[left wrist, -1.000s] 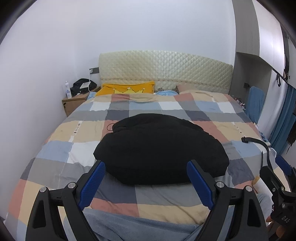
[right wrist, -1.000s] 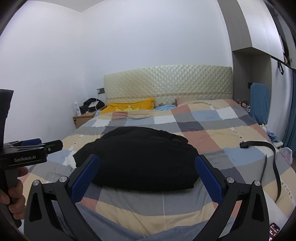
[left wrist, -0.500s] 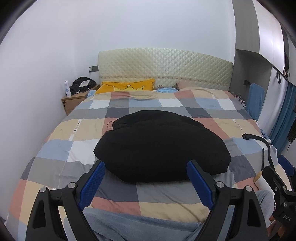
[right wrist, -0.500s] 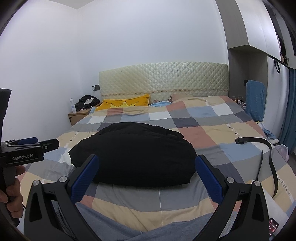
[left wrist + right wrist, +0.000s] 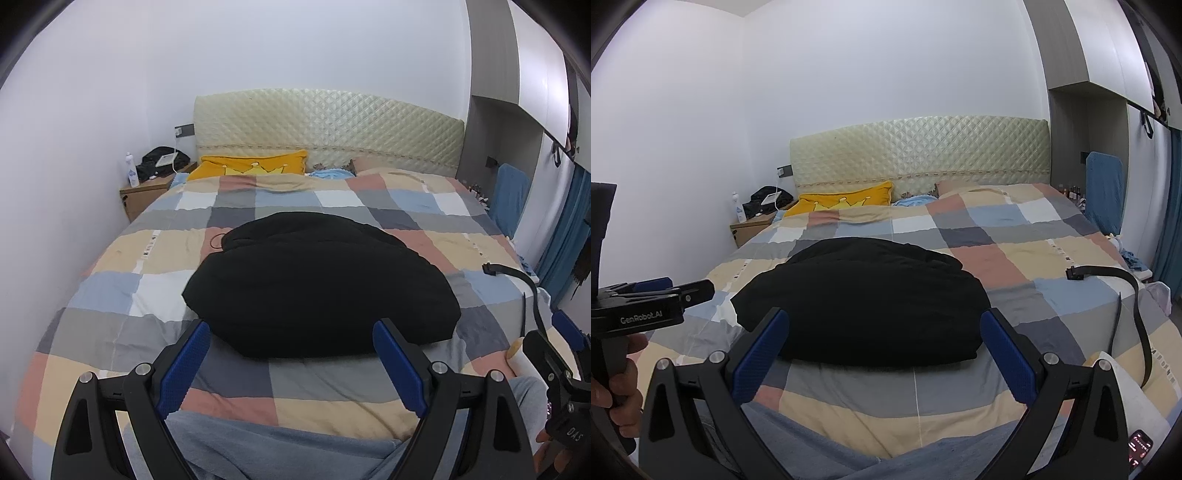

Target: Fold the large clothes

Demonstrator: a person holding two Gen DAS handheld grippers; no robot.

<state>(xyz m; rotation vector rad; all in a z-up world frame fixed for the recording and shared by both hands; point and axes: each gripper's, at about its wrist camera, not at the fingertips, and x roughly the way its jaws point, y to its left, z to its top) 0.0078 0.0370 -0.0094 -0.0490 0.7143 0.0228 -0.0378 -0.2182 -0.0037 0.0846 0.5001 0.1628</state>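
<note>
You are holding both grippers, left gripper (image 5: 291, 354) and right gripper (image 5: 884, 345), with fingers spread and empty, just before the black garment (image 5: 321, 284), which is lying crosswise on the bed (image 5: 110, 258).

One black garment (image 5: 317, 284), one yellow pillow (image 5: 255, 168), one black belt (image 5: 1123, 295), one bottle (image 5: 132, 171), two grippers: left gripper (image 5: 291, 354), right gripper (image 5: 884, 343).
</note>
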